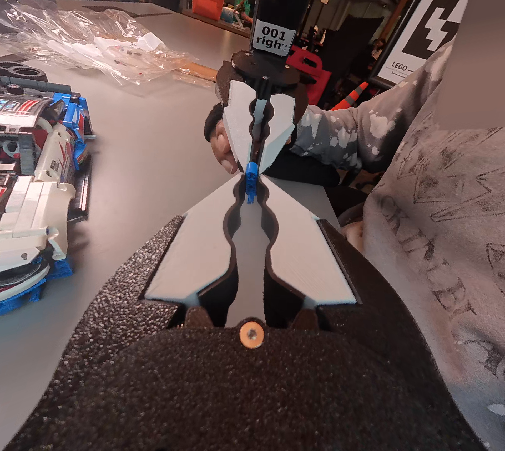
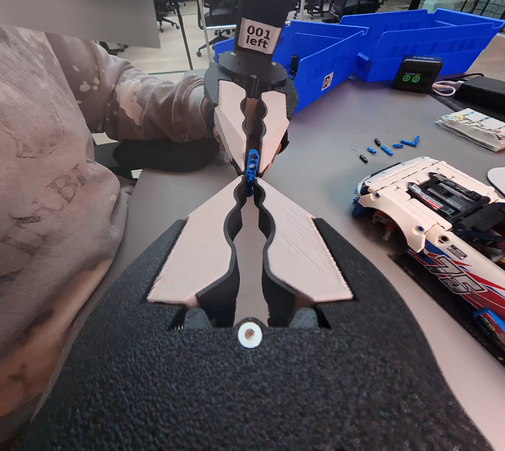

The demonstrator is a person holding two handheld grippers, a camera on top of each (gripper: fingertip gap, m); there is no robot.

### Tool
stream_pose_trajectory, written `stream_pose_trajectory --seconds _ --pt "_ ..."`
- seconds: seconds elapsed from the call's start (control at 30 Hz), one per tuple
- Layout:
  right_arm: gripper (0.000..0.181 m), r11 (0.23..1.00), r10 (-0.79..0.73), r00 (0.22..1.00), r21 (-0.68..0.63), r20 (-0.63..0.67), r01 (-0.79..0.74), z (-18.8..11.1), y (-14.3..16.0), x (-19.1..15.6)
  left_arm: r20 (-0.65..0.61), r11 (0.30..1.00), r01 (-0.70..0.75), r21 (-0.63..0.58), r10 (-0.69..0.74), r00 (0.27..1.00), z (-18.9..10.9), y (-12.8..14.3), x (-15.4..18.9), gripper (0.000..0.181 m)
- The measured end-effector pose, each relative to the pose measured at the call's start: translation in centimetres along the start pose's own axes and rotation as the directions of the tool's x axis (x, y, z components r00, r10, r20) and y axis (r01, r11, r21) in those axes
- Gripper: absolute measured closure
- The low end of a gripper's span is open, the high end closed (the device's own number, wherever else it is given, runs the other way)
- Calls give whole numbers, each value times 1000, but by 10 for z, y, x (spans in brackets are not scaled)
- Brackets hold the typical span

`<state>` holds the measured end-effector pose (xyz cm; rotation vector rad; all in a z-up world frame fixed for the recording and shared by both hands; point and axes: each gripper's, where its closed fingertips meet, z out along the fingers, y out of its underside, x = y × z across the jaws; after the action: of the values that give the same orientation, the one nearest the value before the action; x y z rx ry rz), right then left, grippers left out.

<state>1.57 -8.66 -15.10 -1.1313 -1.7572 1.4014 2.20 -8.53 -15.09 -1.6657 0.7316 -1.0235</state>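
Observation:
My left gripper (image 1: 251,177) and right gripper (image 1: 251,169) meet tip to tip above the grey table (image 1: 153,137). Both are shut on one small blue toy-brick piece (image 1: 251,184), a short holed beam with a pin. In the left wrist view most of the piece lies between my left fingers. In the right wrist view the beam (image 2: 252,163) sits between the tips of the left gripper (image 2: 250,170), and its pin end sits between the tips of the right gripper (image 2: 250,179). A person's hands in grey sleeves hold both grippers.
A white, blue and red brick-built model car (image 1: 35,192) (image 2: 437,219) lies on the table. Clear plastic bags (image 1: 95,42) and black tyres (image 1: 24,72) lie beyond it. Blue bins (image 2: 382,47), loose blue and black pins (image 2: 388,148), a booklet (image 2: 472,132) and a small screen device (image 2: 416,73) stand farther off. Left and right tips are no more than a few centimetres apart.

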Motion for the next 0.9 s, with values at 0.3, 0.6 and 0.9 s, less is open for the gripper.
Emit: stream_pose_trajectory --seconds 0.3,0.6,0.9 --pt "181 995 38 997 97 -74 -31 -53 -15 29 105 998 63 -13 -61 993 -31 6 -29 176" --pt "178 878 -125 980 -478 -156 36 -20 99 46 -16 949 274 158 -276 961 -21 -10 -29 176" --pt "166 974 -8 992 -225 -125 -20 -17 51 34 -43 935 322 148 -319 947 -12 -6 -26 176"
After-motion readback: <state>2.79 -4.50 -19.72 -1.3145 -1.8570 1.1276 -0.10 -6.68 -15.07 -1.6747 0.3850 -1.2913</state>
